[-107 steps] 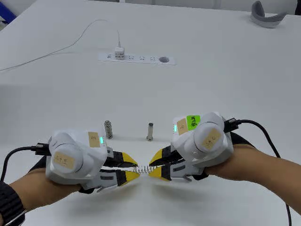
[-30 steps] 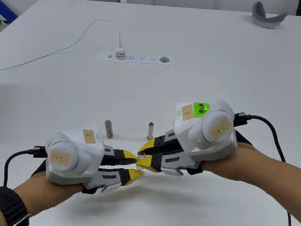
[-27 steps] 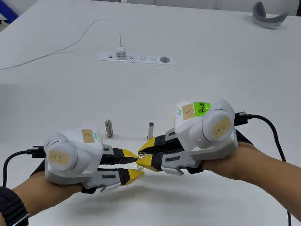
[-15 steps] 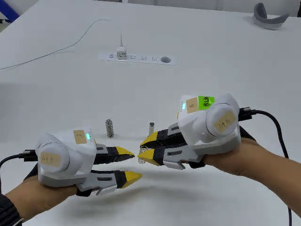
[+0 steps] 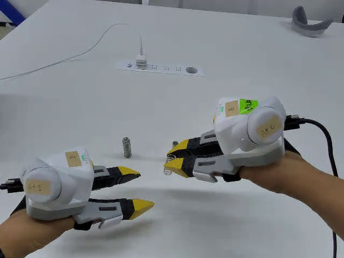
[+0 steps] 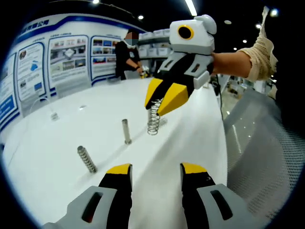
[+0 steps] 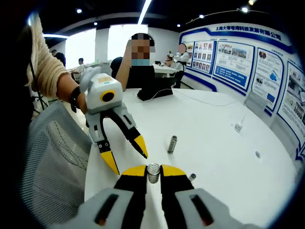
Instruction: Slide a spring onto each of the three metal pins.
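Note:
My right gripper (image 5: 171, 159) is shut on a small steel spring (image 5: 168, 166), which hangs from its yellow tips just in front of a bare metal pin (image 5: 174, 144). In the right gripper view the spring (image 7: 153, 172) sits between the closed jaws, with the bare pin (image 7: 191, 177) just to the right. A second pin carrying a spring (image 5: 127, 147) stands to the left. My left gripper (image 5: 136, 188) is open and holds nothing, low at the left. In the left gripper view the spring (image 6: 153, 119) dangles beside the bare pin (image 6: 126, 131) and the sprung pin (image 6: 86, 159).
A white power strip (image 5: 159, 68) with a plugged charger and cable lies at the back of the white table (image 5: 242, 80). A grey curved band (image 5: 310, 20) rests at the far right corner. People stand beyond the table in the gripper views.
The left gripper has let go of the spring, opened and drawn back to the left. The right gripper keeps the spring and has moved away to the right, near the bare pin.

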Demonstrator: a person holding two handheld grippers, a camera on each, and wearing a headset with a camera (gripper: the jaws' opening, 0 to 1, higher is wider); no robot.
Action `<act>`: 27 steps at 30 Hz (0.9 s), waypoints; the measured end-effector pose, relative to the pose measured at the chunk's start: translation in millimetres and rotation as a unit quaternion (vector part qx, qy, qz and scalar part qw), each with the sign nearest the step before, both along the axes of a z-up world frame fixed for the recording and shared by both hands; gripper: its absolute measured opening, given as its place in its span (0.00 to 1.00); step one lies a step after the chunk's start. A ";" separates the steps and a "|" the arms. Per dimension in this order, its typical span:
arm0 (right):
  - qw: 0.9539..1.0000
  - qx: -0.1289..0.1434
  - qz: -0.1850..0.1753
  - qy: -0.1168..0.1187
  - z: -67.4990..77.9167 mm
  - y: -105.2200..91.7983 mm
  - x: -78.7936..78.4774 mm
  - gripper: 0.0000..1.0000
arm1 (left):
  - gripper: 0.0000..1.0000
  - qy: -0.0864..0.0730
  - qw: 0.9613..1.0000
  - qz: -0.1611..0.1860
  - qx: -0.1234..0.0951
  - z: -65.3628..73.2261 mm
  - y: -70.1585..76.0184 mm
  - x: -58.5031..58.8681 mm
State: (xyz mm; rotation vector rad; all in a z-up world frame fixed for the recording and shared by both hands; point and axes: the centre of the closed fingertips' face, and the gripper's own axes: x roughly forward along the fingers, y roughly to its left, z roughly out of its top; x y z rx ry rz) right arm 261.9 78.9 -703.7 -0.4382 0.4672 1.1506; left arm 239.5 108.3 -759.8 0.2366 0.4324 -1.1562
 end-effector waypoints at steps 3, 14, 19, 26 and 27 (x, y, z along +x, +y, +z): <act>1.000 0.002 -0.005 -0.002 2.2 -2.0 4.2 0.12 | 0.42 0.000 1.000 0.008 -0.002 0.6 4.3 1.4; 1.000 0.008 -0.018 -0.010 11.2 -7.9 14.9 0.12 | 0.48 0.005 0.999 0.038 -0.007 1.2 19.4 3.8; 0.999 0.009 -0.031 -0.014 15.6 -11.3 24.4 0.12 | 0.50 0.005 0.999 0.051 -0.010 1.8 24.0 4.8; 0.998 0.008 -0.055 -0.019 19.6 -17.9 39.9 0.12 | 0.51 0.004 0.998 0.063 -0.013 3.5 28.5 4.5; 0.998 0.008 -0.058 -0.020 20.0 -18.6 42.1 0.12 | 0.51 0.004 0.998 0.064 -0.013 4.0 28.7 4.2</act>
